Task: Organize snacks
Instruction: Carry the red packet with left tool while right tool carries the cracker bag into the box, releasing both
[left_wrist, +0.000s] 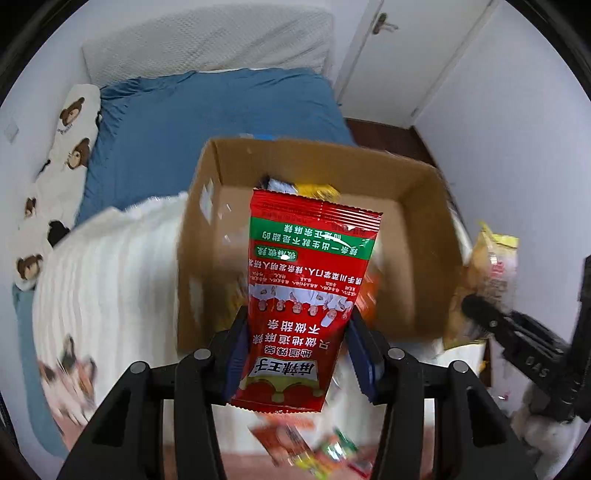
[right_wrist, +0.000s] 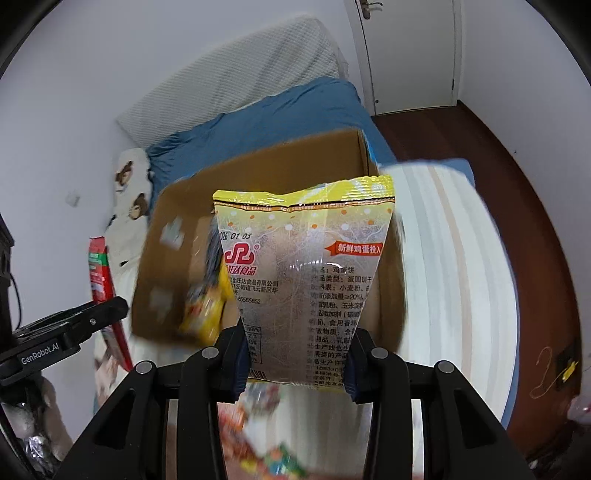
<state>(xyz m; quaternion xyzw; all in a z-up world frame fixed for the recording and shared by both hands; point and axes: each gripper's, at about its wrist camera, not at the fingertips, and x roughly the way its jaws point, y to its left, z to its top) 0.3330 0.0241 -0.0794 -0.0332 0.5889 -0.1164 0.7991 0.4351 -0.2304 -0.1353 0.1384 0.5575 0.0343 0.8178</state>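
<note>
My left gripper (left_wrist: 297, 349) is shut on a red snack packet (left_wrist: 303, 295) with green band and holds it upright in front of an open cardboard box (left_wrist: 417, 206). My right gripper (right_wrist: 295, 356) is shut on a clear-and-yellow egg biscuit bag (right_wrist: 306, 266), held above the same box (right_wrist: 280, 158). The box holds several snack packs, including a yellow one (right_wrist: 207, 314). The right gripper and its bag (left_wrist: 487, 273) show at the right of the left wrist view; the left gripper's red packet (right_wrist: 101, 280) shows at the left of the right wrist view.
The box stands on a white striped blanket (left_wrist: 107, 280) on a bed with a blue sheet (left_wrist: 207, 110). A bear-print pillow (left_wrist: 70, 147) lies along the wall. Loose snack packets (left_wrist: 314, 443) lie on the blanket below the grippers. A door (right_wrist: 406, 48) and dark wooden floor (right_wrist: 517, 177) are at the right.
</note>
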